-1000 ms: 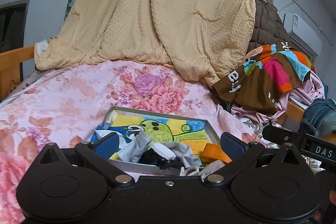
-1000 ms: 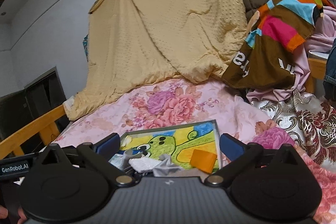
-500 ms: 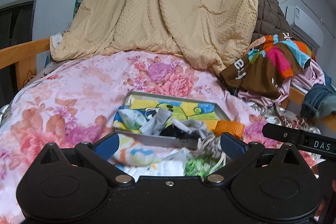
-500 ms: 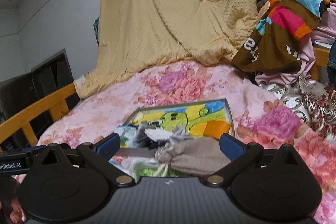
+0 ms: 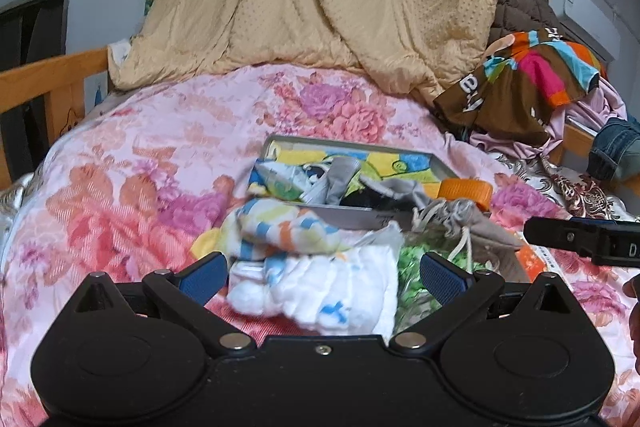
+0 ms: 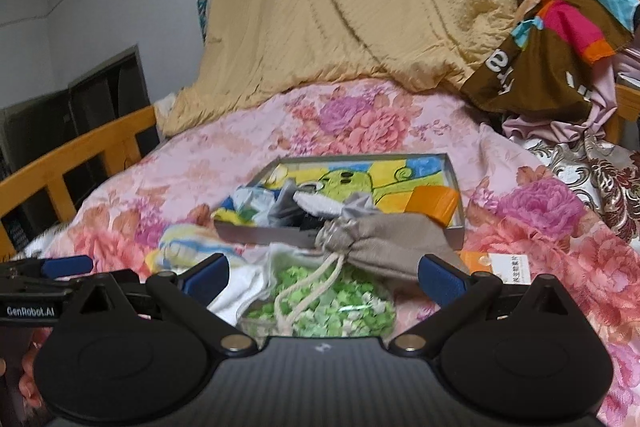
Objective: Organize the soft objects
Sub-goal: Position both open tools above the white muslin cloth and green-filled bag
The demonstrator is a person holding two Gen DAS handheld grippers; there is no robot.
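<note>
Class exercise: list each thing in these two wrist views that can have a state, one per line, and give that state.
left gripper: open, empty.
right gripper: open, empty.
drawstring pouch: cinched shut, lying against the tray.
tray: open-topped, holding crumpled cloths.
white cloth: bunched on the bedspread.

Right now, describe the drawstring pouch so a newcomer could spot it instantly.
Find the shallow cartoon-printed tray on the pink floral bedspread. Against its near edge lies the drawstring pouch, overlapping a clear bag of green bits. It alone is plain beige, its neck cinched by cream cord.
</note>
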